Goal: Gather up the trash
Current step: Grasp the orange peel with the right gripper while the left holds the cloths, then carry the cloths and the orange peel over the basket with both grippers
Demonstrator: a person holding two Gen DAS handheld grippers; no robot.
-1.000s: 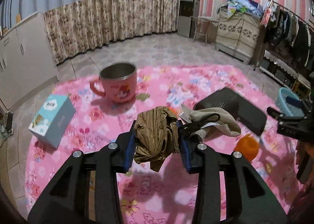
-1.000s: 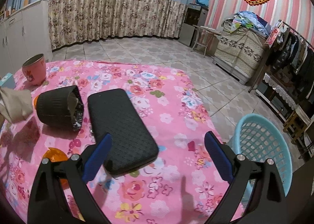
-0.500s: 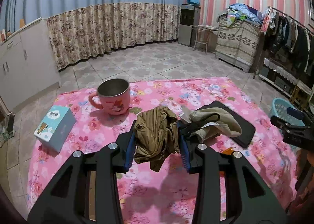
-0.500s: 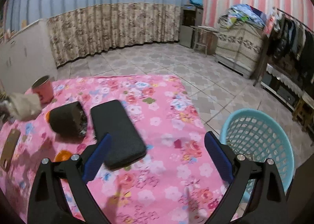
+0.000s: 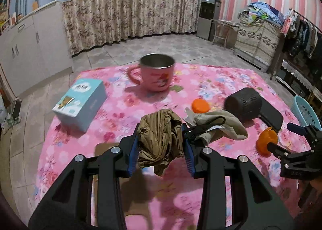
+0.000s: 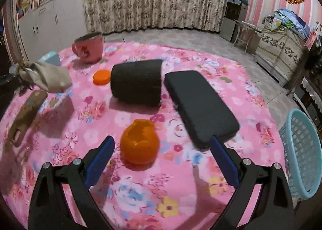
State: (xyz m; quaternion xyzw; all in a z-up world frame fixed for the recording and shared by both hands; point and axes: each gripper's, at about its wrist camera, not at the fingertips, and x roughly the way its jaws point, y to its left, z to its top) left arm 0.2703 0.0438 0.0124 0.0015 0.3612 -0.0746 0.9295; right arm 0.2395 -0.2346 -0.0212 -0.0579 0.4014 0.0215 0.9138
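Both grippers have swung leftward over the pink floral table since a second ago: the right gripper (image 6: pixel 162 157), which then faced the black flat case (image 6: pixel 201 107) and the basket, now has the orange peel cup (image 6: pixel 139 142) just beyond its left finger (image 6: pixel 100 158). Its jaws stand wide apart with nothing between them. The left gripper (image 5: pixel 161 149) stays clamped, partly closed, on a crumpled brown wrapper (image 5: pixel 160 139) bunched between its blue pads, with a beige scrap (image 5: pixel 219 127) hanging at its right finger.

Outward from the peel, a black cylinder (image 6: pixel 136 83) lies on its side just beyond, an orange lid (image 6: pixel 101 77) to its left and a pink mug (image 6: pixel 89 50) at the far left. The teal basket (image 6: pixel 301 153) stands off the table's right edge.

The step in hand looks like taking the peel. To do it well, shift left until the peel sits centred between the fingers, come down low around its widest part, and close gently, since the hollow shell would likely crush or slip. Keep the left grip firm meanwhile.
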